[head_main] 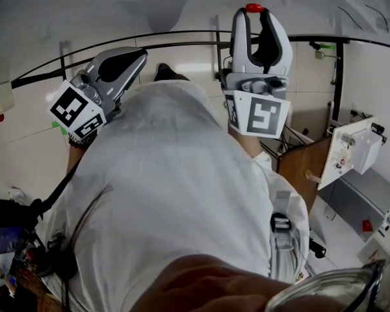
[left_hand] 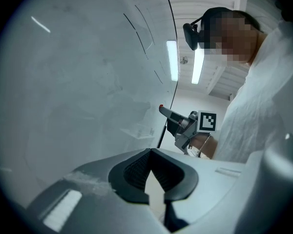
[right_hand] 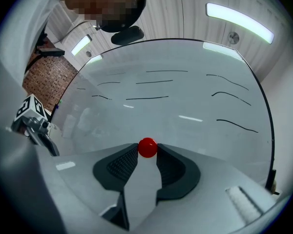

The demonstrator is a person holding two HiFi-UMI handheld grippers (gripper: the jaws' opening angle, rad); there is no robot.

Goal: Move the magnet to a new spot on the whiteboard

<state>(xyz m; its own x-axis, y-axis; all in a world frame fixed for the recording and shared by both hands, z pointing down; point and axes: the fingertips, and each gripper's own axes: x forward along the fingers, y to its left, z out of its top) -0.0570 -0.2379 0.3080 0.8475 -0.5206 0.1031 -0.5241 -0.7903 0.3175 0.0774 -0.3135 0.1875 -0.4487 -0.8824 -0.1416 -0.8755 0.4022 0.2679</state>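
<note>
against the whiteboard (right_hand: 185,106), below its drawn black lines, the red magnet (right_hand: 147,147) sits pinched between the tips of the right gripper (head_main: 254,15). that gripper's jaws are narrow and pressed onto the magnet, one pad on each side. the gripper points nearly level at the board, and the magnet looks to be right at the surface. whether it is free of the board i cannot tell. the left gripper (head_main: 138,57) is held off to the side near the board, its jaws together with nothing between them, and it takes no part. by my reading the grasp is made and the carrying is not yet begun. the next move calls for a pull or slide firm enough to beat the magnet's hold without letting the small round knob slip from the pads. then it needs a shift across to a bare patch clear of the lines before the jaws let go.
</note>
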